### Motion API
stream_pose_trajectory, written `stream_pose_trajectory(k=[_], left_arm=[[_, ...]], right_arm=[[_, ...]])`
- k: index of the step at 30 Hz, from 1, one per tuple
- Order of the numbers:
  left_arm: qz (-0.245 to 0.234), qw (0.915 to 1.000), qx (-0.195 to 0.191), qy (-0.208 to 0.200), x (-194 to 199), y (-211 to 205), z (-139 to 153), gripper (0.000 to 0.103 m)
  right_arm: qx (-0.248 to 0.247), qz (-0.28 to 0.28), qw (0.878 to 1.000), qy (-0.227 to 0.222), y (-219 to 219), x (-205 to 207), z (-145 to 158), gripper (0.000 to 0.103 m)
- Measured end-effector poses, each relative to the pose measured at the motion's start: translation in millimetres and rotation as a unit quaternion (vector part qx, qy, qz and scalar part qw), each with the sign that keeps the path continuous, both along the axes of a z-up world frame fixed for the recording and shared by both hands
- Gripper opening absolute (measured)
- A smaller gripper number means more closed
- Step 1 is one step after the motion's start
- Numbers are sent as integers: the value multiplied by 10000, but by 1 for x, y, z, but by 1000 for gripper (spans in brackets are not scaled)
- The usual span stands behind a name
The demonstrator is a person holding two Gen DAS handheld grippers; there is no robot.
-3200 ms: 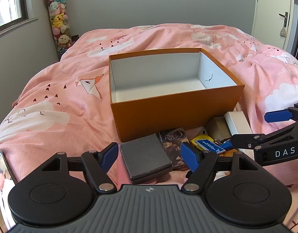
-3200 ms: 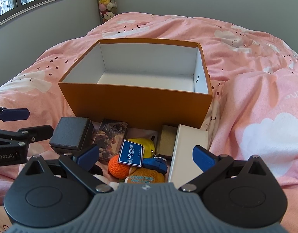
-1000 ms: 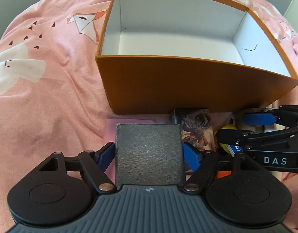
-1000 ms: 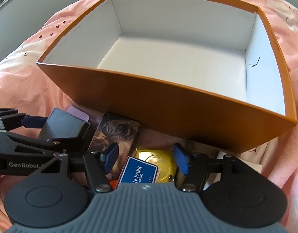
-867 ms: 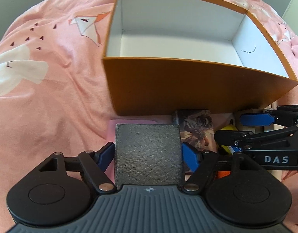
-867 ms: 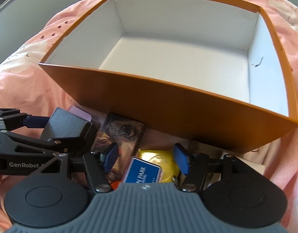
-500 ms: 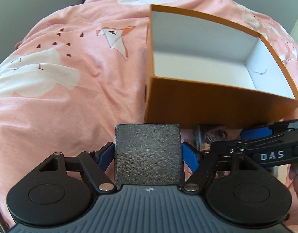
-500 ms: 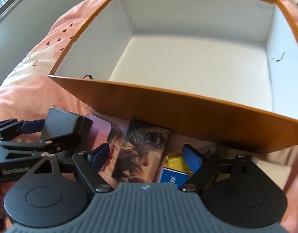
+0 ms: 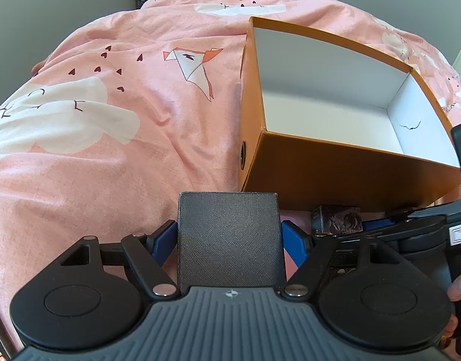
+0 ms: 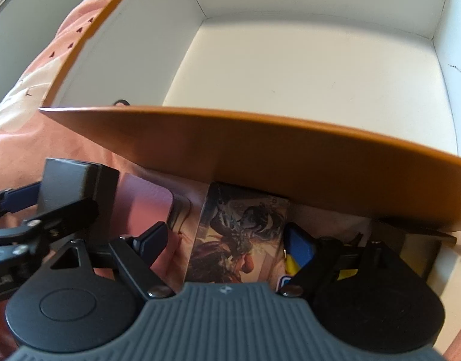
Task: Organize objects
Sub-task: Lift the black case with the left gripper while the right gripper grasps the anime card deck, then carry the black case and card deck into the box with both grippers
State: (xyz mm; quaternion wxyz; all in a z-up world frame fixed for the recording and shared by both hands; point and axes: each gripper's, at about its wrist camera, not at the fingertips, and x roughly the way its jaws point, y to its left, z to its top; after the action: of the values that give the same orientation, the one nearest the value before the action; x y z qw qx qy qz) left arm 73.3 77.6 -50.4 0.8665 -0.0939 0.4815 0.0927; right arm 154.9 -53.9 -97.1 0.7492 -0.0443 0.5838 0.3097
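Progress is being made on two fronts at once: the dark textured case (image 9: 230, 240) is being carried clear of the bed, pinched between the jaws of the left gripper (image 9: 229, 242), whereas moments ago it was lying flat on the pink bedspread (image 9: 110, 138) among the other items. The view from that hand is being swung leftward, so the orange box (image 9: 335, 162) is now being seen off to the right rather than dead ahead. Meanwhile the right gripper (image 10: 230, 242) is being brought down over the illustrated card box (image 10: 239, 234), and its jaws have just been opening; they are now being held spread wide, one on either side of that box, with no pressure on it yet. Judging by this, one item is being made ready for the drop into the empty orange box and a second pick is being lined up. The dark case is being held roughly square-on, its flat face turned up toward the camera and its far edge pointing away along the fingers; it looks almost square, so a long axis cannot be called. The card box is being left lying flat just in front of the orange wall, its long axis running toward that wall, tilted slightly rightward.
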Motion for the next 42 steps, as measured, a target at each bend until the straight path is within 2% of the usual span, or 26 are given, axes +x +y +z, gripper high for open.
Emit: stream_pose_trajectory(k=[4, 12, 19, 27, 33, 38, 42], left_arm=[[0, 10000, -4, -39, -2, 0, 2, 86], [20, 9998, 21, -176, -10, 0, 8, 86], [56, 9994, 27, -351, -18, 2, 17, 86], [-71, 9954, 16, -953, -32, -5, 51, 86], [-397, 9889, 80, -1428, -23, -20, 85, 86], [-645, 9821, 283, -1745, 1, -35, 108, 86], [-815, 9782, 373, -1875, 29, -46, 116, 86]], right_arm=[[-160, -57, 9997, -154, 1, -1, 0, 65], [47, -87, 9997, -207, -2, -7, 8, 64], [360, -19, 9984, -445, -8, -23, 32, 63], [785, 142, 9923, -951, -22, -38, 86, 63], [1129, 93, 9825, -1480, -67, -57, 145, 63], [1327, -59, 9738, -1845, -77, -38, 178, 63], [1296, -224, 9676, -2153, -74, -9, 191, 63]])
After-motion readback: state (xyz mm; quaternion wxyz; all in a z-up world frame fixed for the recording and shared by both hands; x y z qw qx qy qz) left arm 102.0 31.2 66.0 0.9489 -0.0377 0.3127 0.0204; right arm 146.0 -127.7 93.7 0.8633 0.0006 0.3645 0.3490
